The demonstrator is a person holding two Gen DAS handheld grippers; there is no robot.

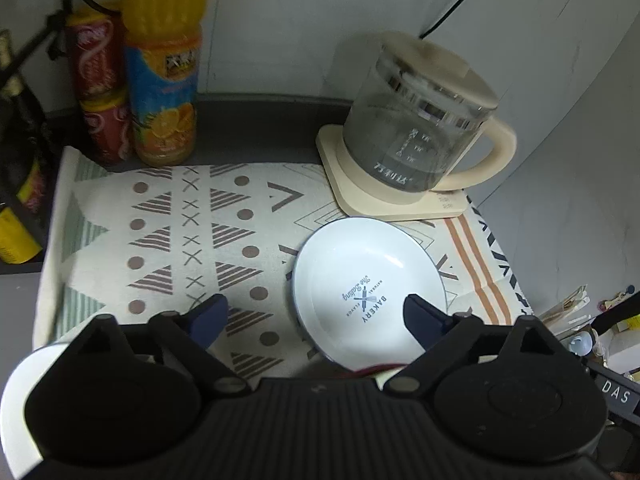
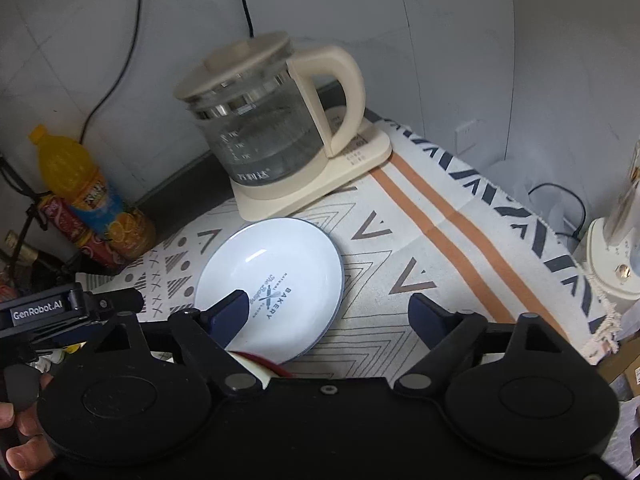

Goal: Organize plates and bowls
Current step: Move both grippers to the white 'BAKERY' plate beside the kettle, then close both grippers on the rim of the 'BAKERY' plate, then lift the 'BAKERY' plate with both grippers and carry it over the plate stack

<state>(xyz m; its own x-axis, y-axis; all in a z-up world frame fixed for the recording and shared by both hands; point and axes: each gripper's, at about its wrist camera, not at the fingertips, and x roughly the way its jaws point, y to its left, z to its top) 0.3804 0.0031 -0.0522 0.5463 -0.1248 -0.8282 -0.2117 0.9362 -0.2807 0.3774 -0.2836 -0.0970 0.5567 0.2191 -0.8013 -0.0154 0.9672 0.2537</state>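
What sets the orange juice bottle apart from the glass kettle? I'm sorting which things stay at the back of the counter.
The orange juice bottle is tall, narrow and filled with orange liquid; the glass kettle is squat, wide and clear, its contents hard to judge. The bottle carries a blue fruit label; the kettle has a cream lid and handle. The bottle stands on the dark counter, the kettle on a cream base on the patterned cloth. Both stand upright near the wall.

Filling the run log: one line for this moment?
plate: on cloth by kettle | left gripper: open | right gripper: open, empty

Both wrist views look steeply down, sharing the plate [image 1: 368,280].
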